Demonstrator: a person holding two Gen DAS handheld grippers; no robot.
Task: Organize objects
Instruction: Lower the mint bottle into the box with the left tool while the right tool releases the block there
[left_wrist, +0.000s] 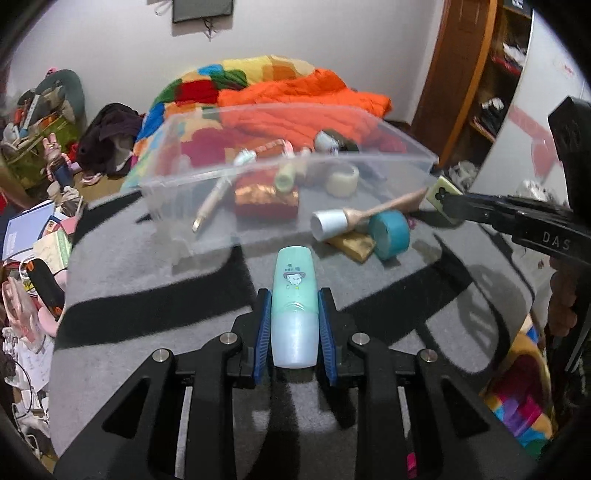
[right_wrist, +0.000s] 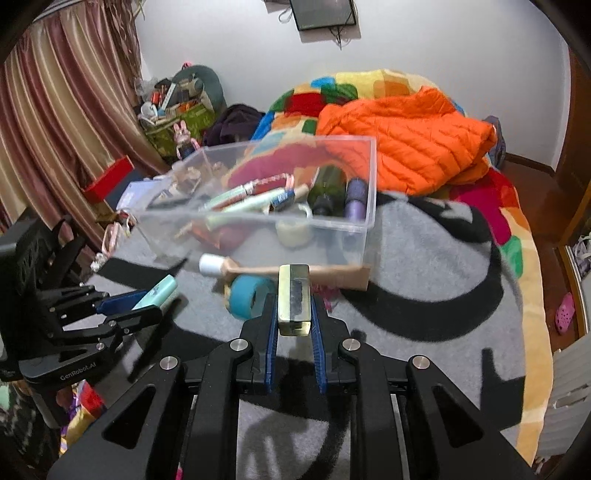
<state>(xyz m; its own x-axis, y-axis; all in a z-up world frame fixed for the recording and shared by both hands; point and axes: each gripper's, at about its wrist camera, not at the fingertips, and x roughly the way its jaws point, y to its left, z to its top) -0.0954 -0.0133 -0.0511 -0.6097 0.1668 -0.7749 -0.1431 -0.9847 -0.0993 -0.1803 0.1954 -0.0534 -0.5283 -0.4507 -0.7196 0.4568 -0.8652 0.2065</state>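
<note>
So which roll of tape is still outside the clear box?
The blue roll of tape. It lies on the grey blanket in front of the clear box, while the pale whitish roll already sits inside the box.

A mint-green highlighter (left_wrist: 294, 310) with a pale frosted cap and a small cartoon print lies lengthwise between the left gripper's (left_wrist: 294, 314) blue pads, pinched. A small yellowish-green block (right_wrist: 294, 301) with a dark face stands clamped in the right gripper (right_wrist: 294, 317). Ahead of both sits a clear plastic bin (left_wrist: 406, 155).
</note>
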